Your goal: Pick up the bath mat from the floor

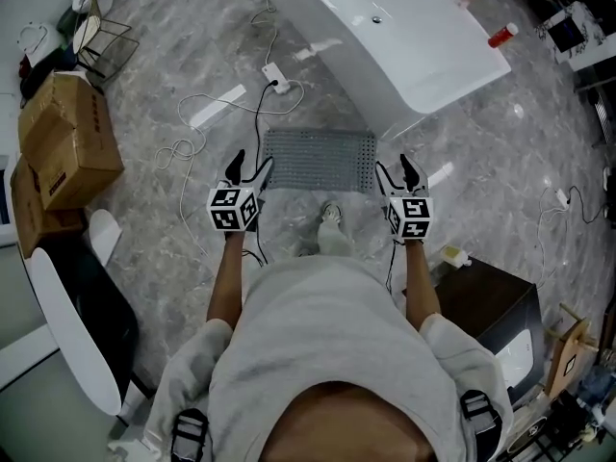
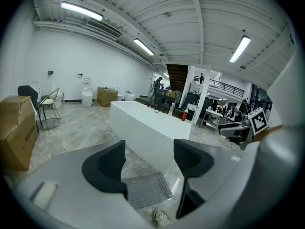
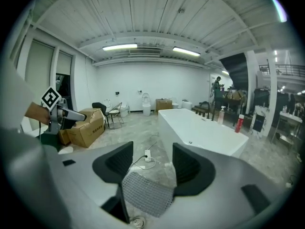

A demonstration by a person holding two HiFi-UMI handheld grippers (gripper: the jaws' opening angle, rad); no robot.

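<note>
No lifting has been done. The one grey, perforated, rectangular rubber bath mat (image 1: pixel 320 160) is seen flat on the marble floor, just ahead of and between the two tools. The left gripper (image 1: pixel 250 166) and the right gripper (image 1: pixel 396 169) are both held released, with the jaws apart and nothing between them. Lowering, clamping and raising are judged to remain. One long white bathtub (image 1: pixel 404 46) is seen beyond the mat.

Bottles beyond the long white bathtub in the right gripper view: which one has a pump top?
The pale translucent pump bottle, the left one of the two. The other, a red cylindrical bottle just to its right, shows no pump head.
</note>
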